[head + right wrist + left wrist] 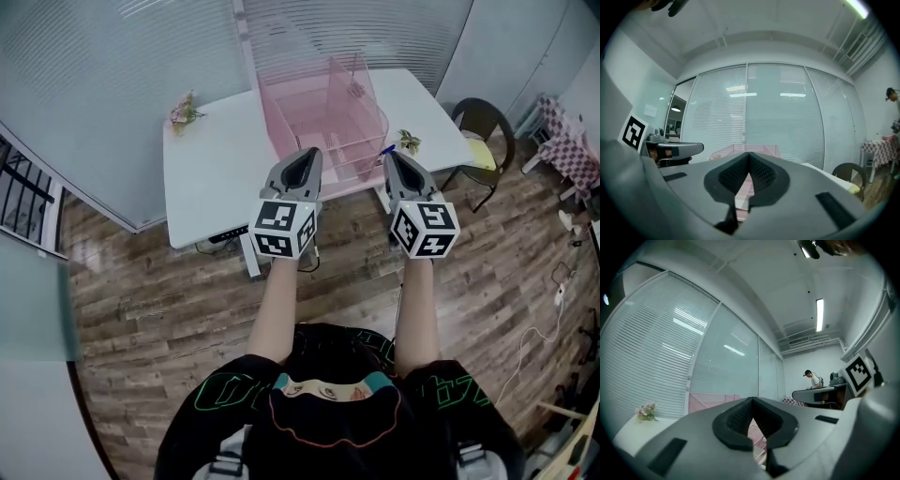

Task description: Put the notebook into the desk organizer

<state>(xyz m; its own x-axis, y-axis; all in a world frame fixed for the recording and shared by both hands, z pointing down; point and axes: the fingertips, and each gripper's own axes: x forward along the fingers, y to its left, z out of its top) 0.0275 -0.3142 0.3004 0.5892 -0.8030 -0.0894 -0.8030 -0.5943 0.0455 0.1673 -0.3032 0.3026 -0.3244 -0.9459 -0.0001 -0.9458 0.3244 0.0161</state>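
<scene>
The desk organizer (328, 112) is pink and see-through and stands on the white bench (211, 178). Just in front of it, the left claw (308, 156) and the right claw (395, 158) are both shut tight and empty.

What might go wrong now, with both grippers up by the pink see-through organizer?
1. The left gripper and right gripper are both shut and hold nothing. No notebook shows, so they may have to hunt for it first.
2. The pink desk organizer stands close ahead of them on the white table; a bump might shove it.
3. The little flower sprig beside the right gripper might get knocked.
</scene>
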